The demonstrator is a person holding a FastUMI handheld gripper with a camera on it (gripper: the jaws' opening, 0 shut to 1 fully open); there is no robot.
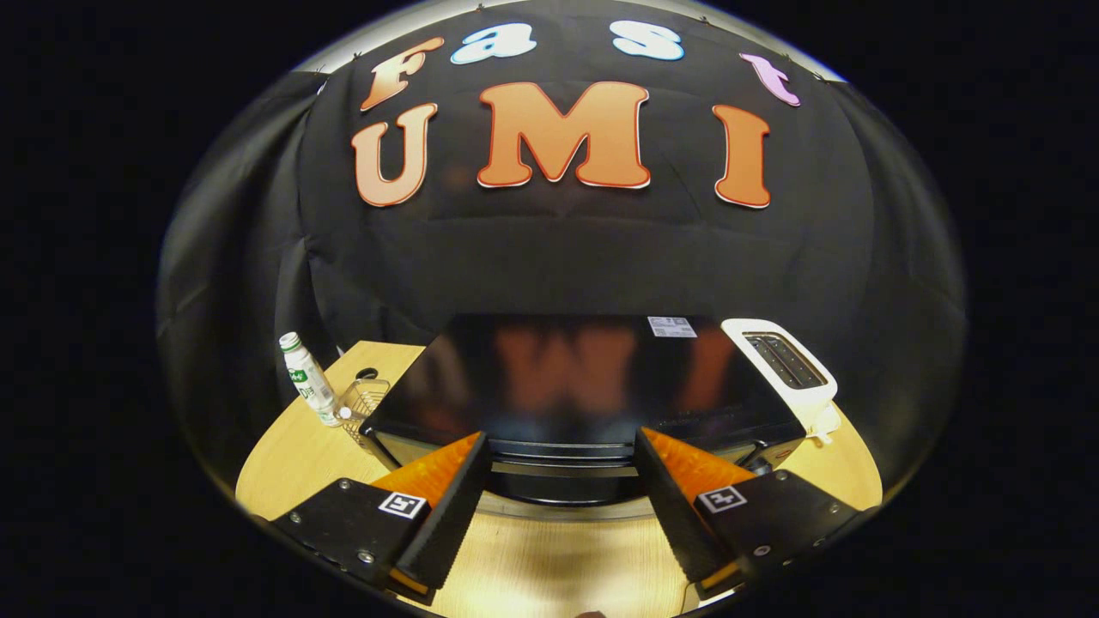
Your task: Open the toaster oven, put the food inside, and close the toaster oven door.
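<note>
Toaster oven [567, 386] sits mid-counter, straight ahead of the gripper [562, 481], door shut. Black glossy box, mirror-like top, with a horizontal bar handle [562, 448] running across the upper front, right between the fingertips. The jaws stand wide open with nothing in them, one either side of the handle span.

Risks: the jaws could close above or below the bar and slip off the glossy front; pulling before the grip is seated would drag the whole oven across the counter [532, 566]. Door face is mostly hidden below the top edge, so hinge direction is probably drop-down, not confirmed.

Food isn't identifiable here. Left of the oven: white bottle [307, 378] and a small wire basket [362, 403]. Right, just beside it: white slot toaster [786, 365]; a wide swing could clip it.
</note>
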